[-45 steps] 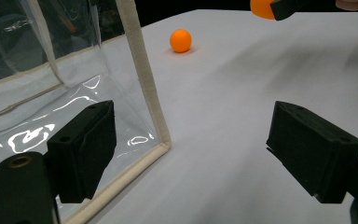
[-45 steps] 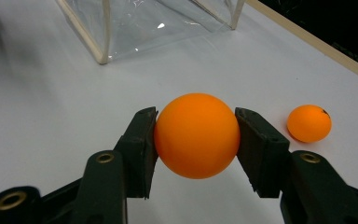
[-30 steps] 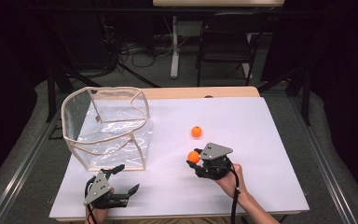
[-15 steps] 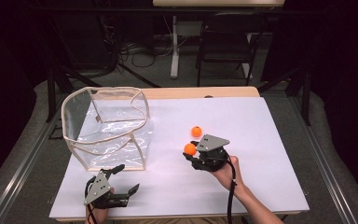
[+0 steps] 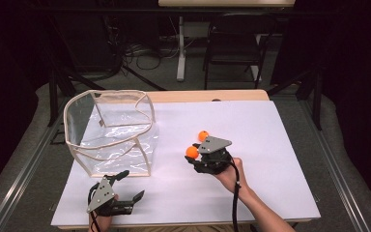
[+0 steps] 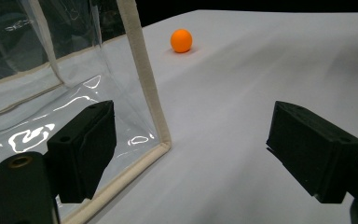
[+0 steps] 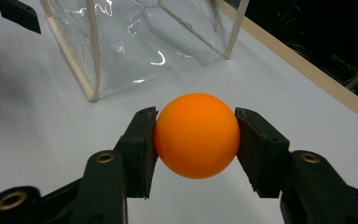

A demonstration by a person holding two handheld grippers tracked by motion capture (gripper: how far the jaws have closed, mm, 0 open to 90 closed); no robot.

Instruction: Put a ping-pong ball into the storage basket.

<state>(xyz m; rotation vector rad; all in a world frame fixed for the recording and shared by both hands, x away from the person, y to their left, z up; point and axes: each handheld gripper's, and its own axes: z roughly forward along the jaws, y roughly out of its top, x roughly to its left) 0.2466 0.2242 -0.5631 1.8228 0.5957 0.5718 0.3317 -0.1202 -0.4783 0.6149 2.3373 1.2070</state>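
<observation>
High view: the right tongs (image 5: 192, 155) carry a ball (image 5: 192, 152), with the bag (image 5: 110, 130) off to their left, likely its destination. A second ball (image 5: 203, 136) sits on the counter (image 5: 270, 145) just beyond them. The left tongs (image 5: 131, 186) rest near the bag.

Left gripper view: jaws wide apart, one beside the bag's corner (image 6: 161, 140), perhaps to steady it.

Right gripper view: jaws clamp the ball (image 7: 196, 135) at both sides, bag (image 7: 144, 37) ahead.
</observation>
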